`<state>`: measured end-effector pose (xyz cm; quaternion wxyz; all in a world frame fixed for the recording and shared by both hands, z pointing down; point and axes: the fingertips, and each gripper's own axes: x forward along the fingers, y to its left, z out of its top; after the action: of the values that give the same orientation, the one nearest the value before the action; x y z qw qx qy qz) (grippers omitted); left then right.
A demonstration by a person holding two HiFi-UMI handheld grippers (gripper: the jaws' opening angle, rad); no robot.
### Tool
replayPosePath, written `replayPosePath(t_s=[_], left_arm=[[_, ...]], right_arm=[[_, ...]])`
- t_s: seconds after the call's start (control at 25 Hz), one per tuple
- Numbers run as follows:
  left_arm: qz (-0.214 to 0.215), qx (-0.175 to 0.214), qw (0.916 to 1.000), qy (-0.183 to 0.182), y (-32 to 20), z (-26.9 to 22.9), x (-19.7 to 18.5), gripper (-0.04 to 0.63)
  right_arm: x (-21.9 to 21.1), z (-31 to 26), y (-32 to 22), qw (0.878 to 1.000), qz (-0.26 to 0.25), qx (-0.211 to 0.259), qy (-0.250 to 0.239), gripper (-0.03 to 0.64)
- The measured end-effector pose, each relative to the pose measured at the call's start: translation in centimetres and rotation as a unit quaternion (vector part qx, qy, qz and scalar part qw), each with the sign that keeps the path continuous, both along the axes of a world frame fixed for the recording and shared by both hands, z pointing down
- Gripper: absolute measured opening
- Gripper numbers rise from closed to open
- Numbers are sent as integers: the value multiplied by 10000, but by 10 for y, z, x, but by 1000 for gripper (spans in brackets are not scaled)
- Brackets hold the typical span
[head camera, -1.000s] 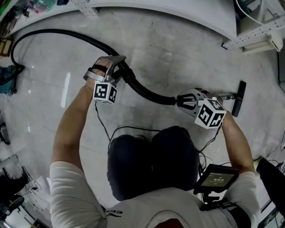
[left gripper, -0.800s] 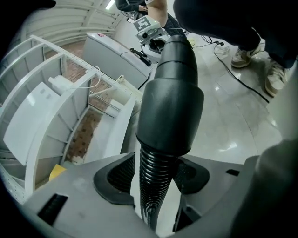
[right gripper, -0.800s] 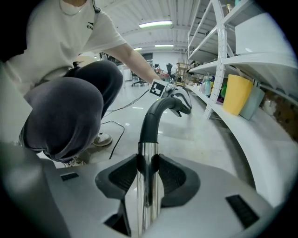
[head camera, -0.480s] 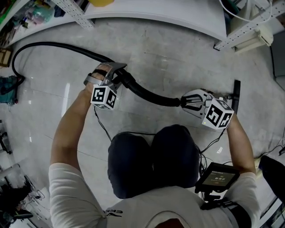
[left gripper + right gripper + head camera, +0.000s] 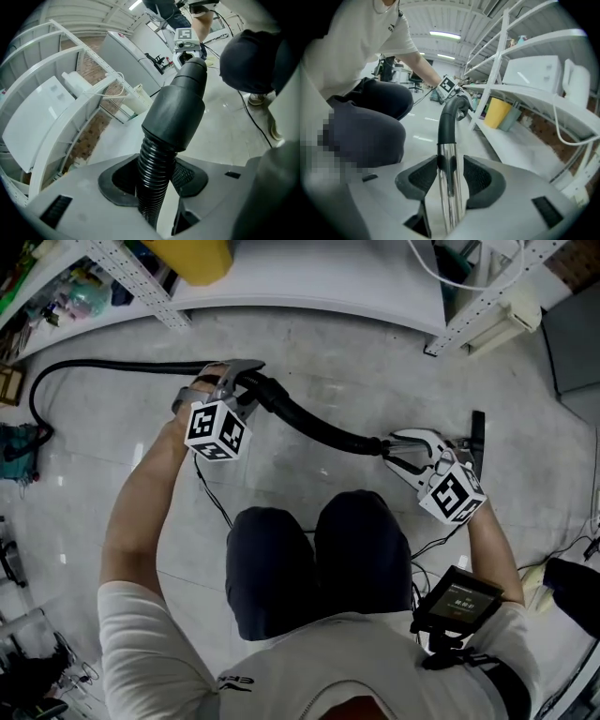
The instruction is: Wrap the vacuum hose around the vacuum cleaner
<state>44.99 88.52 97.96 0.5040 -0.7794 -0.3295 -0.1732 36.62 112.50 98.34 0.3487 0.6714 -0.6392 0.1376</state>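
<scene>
A black ribbed vacuum hose point(image 5: 309, 427) runs from the far left of the floor to a chrome wand point(image 5: 457, 440) that ends in a black floor nozzle point(image 5: 477, 437). My left gripper point(image 5: 246, 373) is shut on the hose just below its smooth cuff point(image 5: 178, 112), with the ribs point(image 5: 152, 187) pinched between both pads. My right gripper point(image 5: 388, 451) has the chrome wand point(image 5: 450, 187) between its pads, which touch it as the jaws are opening slightly. A teal body point(image 5: 14, 442) at the left edge, where the hose ends, looks like the vacuum cleaner and is mostly cut off.
White shelving point(image 5: 309, 282) curves along the far side, with a yellow bucket point(image 5: 192, 257) on it. The person's knees point(image 5: 319, 559) are close behind both grippers. A small screen point(image 5: 459, 604) hangs at the right hip and thin cables point(image 5: 214, 502) trail over the floor.
The wand and nozzle have shifted left, and the right gripper has come down and in with them. The hose's far run lies flatter. The left gripper keeps its hold at about the same place.
</scene>
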Motion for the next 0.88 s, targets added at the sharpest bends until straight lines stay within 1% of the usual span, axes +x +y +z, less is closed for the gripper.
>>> replayPosePath(t_s=[0.08, 0.16, 0.24, 0.36, 0.48, 0.72, 0.8, 0.88], left_arm=[[-15, -30, 10000, -51, 5, -12, 6, 175], [-10, -70, 9999, -107, 12, -24, 9, 175], [-28, -120, 9998, -164, 19, -36, 12, 175], [-105, -301, 9991, -286, 28, -49, 14, 175], [-232, -624, 9966, -483, 34, -54, 12, 175], [-395, -1277, 9871, -885, 54, -57, 1, 167], [-428, -1483, 9835, -947, 63, -63, -3, 166], [-469, -1619, 9810, -958, 69, -68, -4, 166]], right_arm=[[7, -3, 6, 9988, 364, 47, 338, 163], [15, 2, 14, 9951, 668, -96, 721, 171], [24, 1, 22, 9910, 932, -95, 955, 174], [32, -13, 33, 9881, 1229, 148, 913, 173], [46, -30, 46, 9829, 1566, 423, 873, 173], [86, -56, 73, 9628, 2466, 947, 567, 173], [97, -59, 76, 9583, 2607, 1075, 468, 173], [105, -59, 73, 9595, 2564, 1039, 521, 173]])
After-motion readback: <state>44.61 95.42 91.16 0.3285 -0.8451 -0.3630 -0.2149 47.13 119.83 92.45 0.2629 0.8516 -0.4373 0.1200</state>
